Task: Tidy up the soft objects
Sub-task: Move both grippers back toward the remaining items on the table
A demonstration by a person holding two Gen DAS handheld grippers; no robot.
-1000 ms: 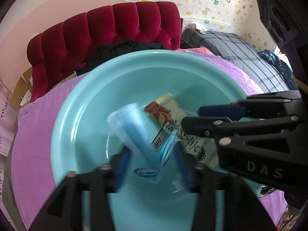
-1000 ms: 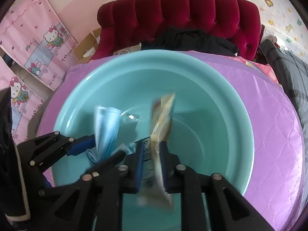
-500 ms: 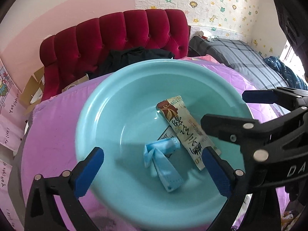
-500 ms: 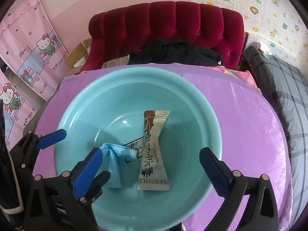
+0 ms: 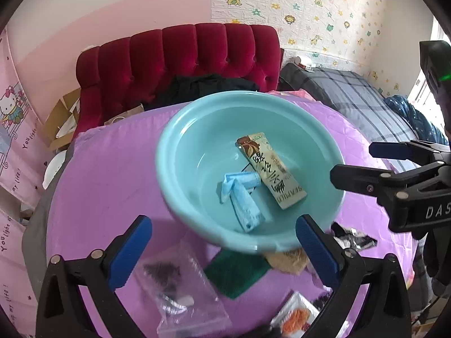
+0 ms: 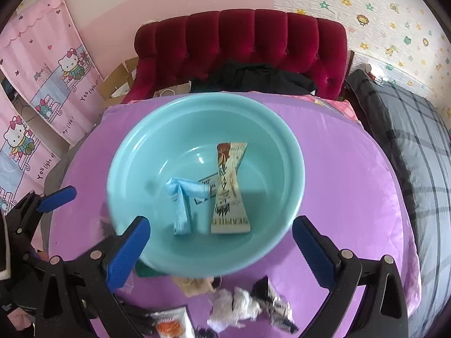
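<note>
Left wrist view: the left gripper (image 5: 222,249) is seen with its jaws spread wide and nothing between them; the jaws have just been opening. Beyond the blue pads, a turquoise basin (image 5: 180,140) is set on a purple quilted cover (image 5: 107,174). Inside the basin a beige snack packet (image 5: 270,169) is laid flat, its long axis running diagonally from upper left to lower right, the brown end pointing away toward the basin's far wall. Just beside it on the left a folded blue face mask (image 5: 242,197) is laid, its longer limb roughly parallel to the packet. The right gripper (image 5: 352,166) is seen at the right edge, also spread.

Right wrist view: the right gripper (image 6: 221,246) is held wide with nothing gripped; its jaws have just been opening. The packet (image 6: 229,188) is seen nearly upright in the frame, brown end far, printed end near. The mask (image 6: 181,202) is laid left of it, its long limb pointing toward the camera. Small wrappers (image 6: 236,307) are scattered on the cover (image 6: 338,183) below the basin (image 6: 141,152).
</note>
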